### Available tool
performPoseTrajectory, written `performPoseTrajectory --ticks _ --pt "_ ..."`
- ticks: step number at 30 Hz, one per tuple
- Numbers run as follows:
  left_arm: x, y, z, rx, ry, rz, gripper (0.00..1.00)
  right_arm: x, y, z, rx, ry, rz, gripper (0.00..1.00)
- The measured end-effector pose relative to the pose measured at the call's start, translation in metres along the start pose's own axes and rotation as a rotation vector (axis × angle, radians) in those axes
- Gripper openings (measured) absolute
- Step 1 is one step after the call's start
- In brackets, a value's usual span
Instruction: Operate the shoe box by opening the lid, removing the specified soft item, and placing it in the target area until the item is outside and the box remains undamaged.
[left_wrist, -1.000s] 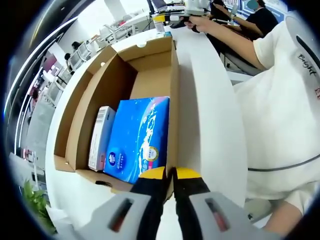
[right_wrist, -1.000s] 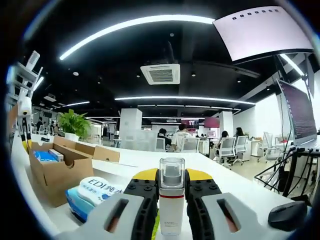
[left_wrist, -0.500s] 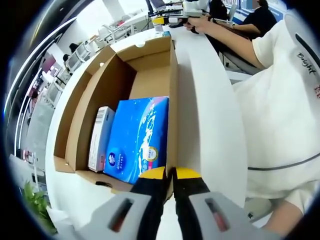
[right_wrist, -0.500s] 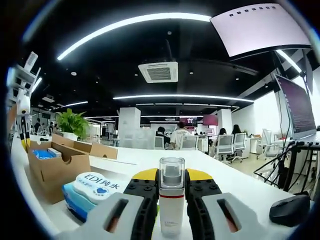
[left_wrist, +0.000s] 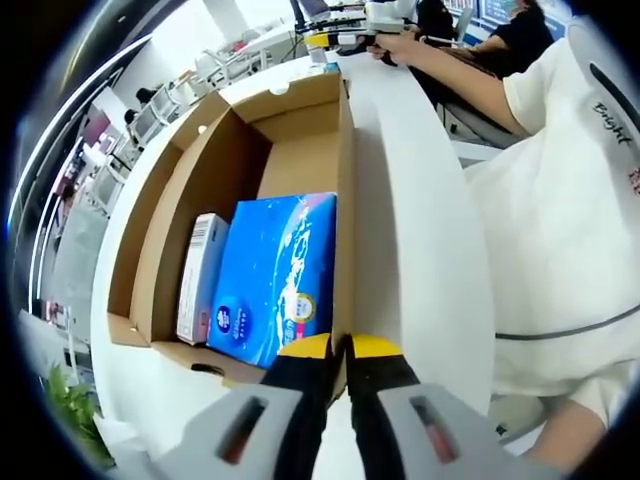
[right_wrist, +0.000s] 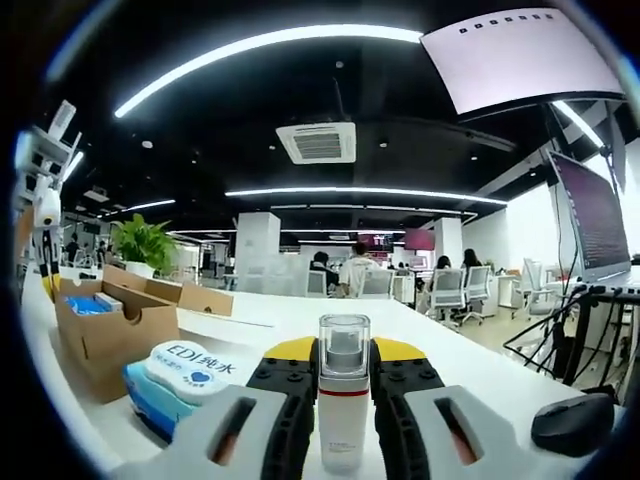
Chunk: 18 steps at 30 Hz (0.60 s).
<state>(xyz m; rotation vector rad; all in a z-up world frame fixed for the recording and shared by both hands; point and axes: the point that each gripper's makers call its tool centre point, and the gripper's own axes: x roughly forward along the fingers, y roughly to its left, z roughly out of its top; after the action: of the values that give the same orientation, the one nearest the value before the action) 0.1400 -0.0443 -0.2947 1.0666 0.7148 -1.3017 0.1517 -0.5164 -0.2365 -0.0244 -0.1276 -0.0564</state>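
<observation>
white table (left_wrist: 425, 230) carries the open cardboard shoe box (left_wrist: 240, 150), lid folded back. inside it, a blue soft pack (left_wrist: 275, 275) lies flat beside a slim white carton (left_wrist: 203, 275). the left gripper (left_wrist: 340, 350) pinches the box's near side wall, jaws closed on it. in the right gripper view, the right gripper (right_wrist: 344, 400) clamps a small white bottle (right_wrist: 343, 405) upright, near a wet-wipes pack (right_wrist: 180, 375) on the table.
</observation>
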Motion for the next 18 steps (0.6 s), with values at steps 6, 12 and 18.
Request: performPoseTrajectory --ticks 6,12,18 --pt "0.0 0.0 0.0 0.005 0.003 0.002 0.05 0.0 0.002 -0.002 -0.001 0.004 0.002 0.19" --pt "0.0 0.0 0.0 0.005 0.002 0.004 0.05 -0.001 -0.002 -0.001 -0.01 0.007 -0.018 0.28" --pt "0.0 0.0 0.0 0.009 0.001 0.007 0.05 -0.003 -0.002 0.014 0.004 -0.011 -0.015 0.41"
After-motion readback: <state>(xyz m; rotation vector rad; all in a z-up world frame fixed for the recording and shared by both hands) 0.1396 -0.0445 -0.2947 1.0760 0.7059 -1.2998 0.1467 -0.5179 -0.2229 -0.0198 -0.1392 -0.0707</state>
